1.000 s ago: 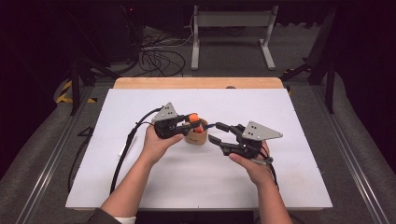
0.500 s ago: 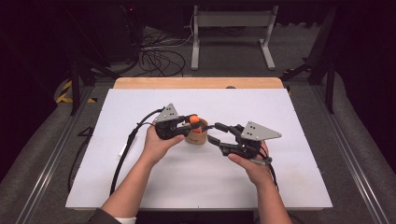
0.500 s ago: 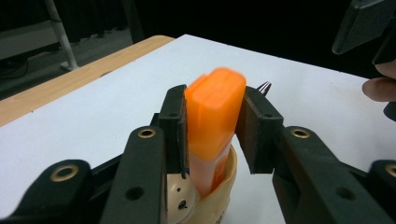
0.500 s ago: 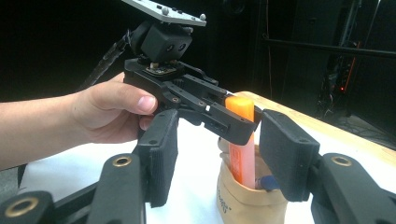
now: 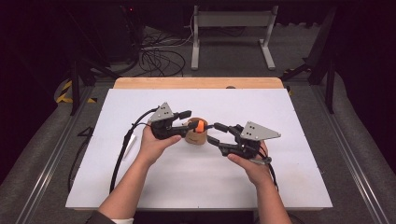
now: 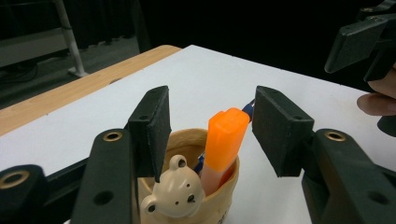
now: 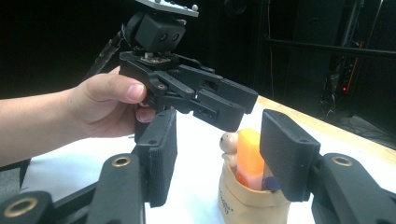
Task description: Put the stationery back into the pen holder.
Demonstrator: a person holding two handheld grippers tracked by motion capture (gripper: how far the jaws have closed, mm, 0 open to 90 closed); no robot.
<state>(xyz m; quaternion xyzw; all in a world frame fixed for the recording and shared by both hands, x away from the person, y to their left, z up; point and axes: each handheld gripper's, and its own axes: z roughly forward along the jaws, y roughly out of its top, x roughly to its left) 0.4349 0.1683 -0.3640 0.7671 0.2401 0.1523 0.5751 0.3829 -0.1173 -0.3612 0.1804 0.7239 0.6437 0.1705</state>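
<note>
— Where's the cup?

— The tan pen cup [image 5: 196, 136] stands on the white table [image 5: 289, 112], near the middle, between my two hands. It's upright, with a little cream bear figure [image 6: 176, 192] on its rim, facing my left gripper's camera.

— And what's in it?

— An orange marker [image 6: 224, 140] stands in it, cap up and poking well above the rim. A blue pen tip [image 6: 247, 107] shows just behind it.

— Your left gripper?

— My left gripper [image 5: 194, 123] reaches in from the left, over the cup's mouth. Its jaws have just been opening — they stand spread now, one on each side of the marker's cap, and neither pad [image 6: 154, 128] presses on it. The marker is between them but free.

— And the right?

— My right gripper [image 5: 215, 133] comes in from the right, low, just beside the cup. Its jaws are spread too. In the right gripper view the cup sits toward the right-hand pad [image 7: 287, 151], which partly covers it — I see no pinch, and the other pad stands well clear of it.

— So nothing's held?

— Nothing that I can see.
</note>
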